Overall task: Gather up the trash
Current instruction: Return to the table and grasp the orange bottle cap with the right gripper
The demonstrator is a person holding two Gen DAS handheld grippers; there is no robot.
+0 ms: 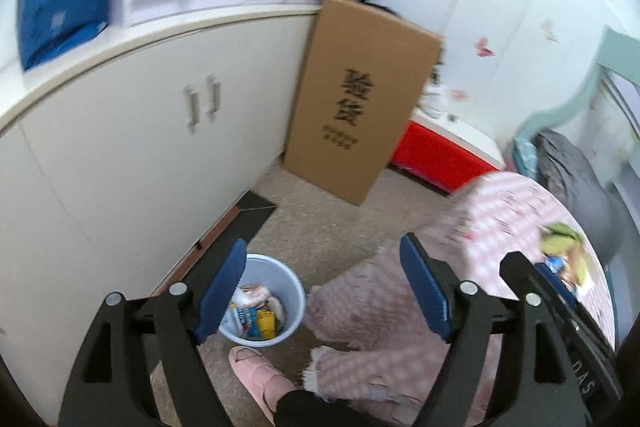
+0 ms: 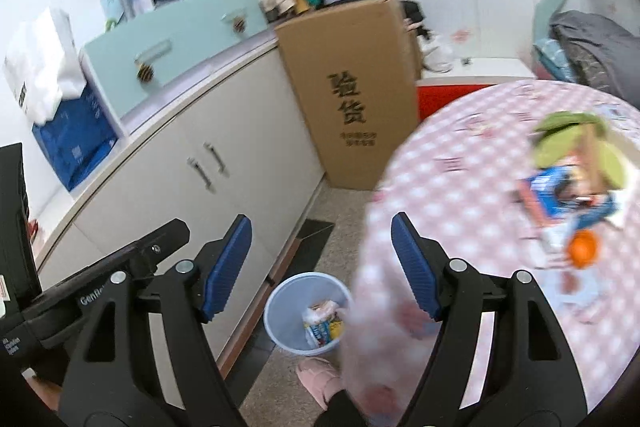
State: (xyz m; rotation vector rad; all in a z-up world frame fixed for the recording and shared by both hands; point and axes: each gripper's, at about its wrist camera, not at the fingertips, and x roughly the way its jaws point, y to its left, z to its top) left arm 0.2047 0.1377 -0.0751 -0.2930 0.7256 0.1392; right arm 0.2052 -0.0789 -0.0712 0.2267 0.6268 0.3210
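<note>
Left wrist view: the left gripper [image 1: 324, 291] has its jaws spread wide, with nothing between the blue pads [image 1: 224, 291]. Below and between the fingers, closer to the left pad, a pale blue bin [image 1: 294, 291] stands on the speckled floor [image 1: 320, 219], just beside the white cabinet [image 1: 120, 131]. The bin holds trash [image 1: 256, 315]: crumpled wrappers in white, blue and yellow. A pink slipper [image 1: 260, 375] lies on the floor just in front of the bin. The table with a pink checked cloth [image 1: 500, 219] fills the right side, and more litter [image 1: 564, 255] lies on it, well apart from the left gripper. A tall cardboard box [image 1: 360, 99] leans at the end of the cabinet. Right wrist view: the right gripper [image 2: 322, 263] is likewise spread, empty between its pads [image 2: 228, 263]. The bin [image 2: 280, 311] sits below the gap, partly hidden by the hanging cloth [image 2: 460, 187]. The litter on the table [image 2: 572, 179], blurred, includes green pieces, blue packaging and something orange; it lies to the right of the right finger, untouched. Part of the other gripper's body shows at lower left.
</note>
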